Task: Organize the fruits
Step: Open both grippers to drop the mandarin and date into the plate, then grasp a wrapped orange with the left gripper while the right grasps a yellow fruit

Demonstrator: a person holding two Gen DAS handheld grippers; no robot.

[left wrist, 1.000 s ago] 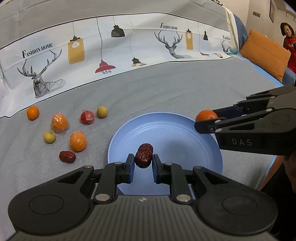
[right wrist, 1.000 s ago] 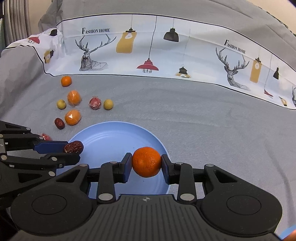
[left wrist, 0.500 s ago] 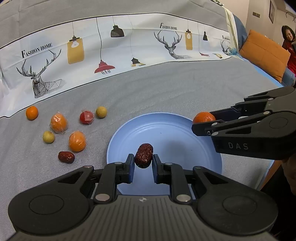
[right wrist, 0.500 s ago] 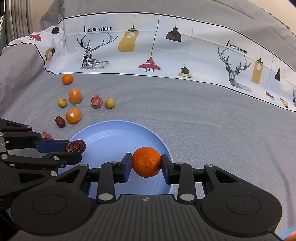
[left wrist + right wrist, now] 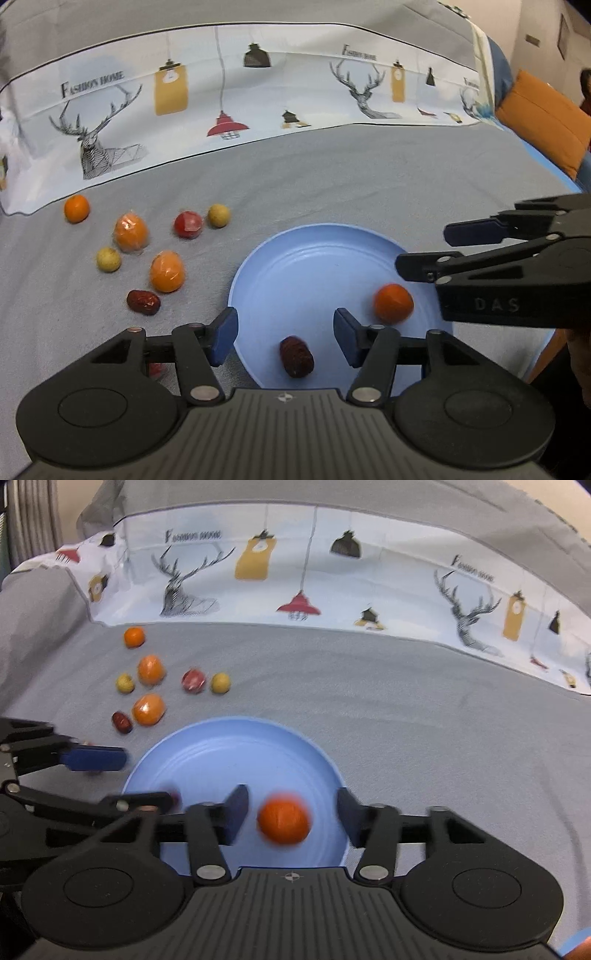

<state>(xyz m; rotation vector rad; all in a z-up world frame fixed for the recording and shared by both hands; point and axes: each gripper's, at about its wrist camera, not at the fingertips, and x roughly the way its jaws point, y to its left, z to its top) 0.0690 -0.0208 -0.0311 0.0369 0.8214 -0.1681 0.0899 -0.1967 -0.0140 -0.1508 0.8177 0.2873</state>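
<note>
Two hand-held grippers tilt down over a blue plate (image 5: 295,258) on a grey cloth-covered surface, side by side at its near rim. The left gripper (image 5: 284,334) has just been opening, its blue pads now spread wide and gripping nothing; a dark red date (image 5: 296,356) lies on the plate below the gap, near the near rim. The right gripper (image 5: 291,814) has likewise just been opening, jaws apart and empty, and a small orange (image 5: 283,823) shows blurred between them, clear of both pads; from the left view the same orange sits inside the plate toward its right rim, just beneath the right gripper's fingers.

The rest of the fruit lies on the cloth (image 5: 332,192) to the plate's left: a second date (image 5: 143,301) nearest the plate, two wrapped oranges (image 5: 167,271), two small yellow fruits (image 5: 108,259), a red wrapped fruit (image 5: 188,224) and, farthest back, a bare orange (image 5: 77,209) near the printed border with its deer and lamps. An orange cushion (image 5: 546,122) rests at the far right edge.
</note>
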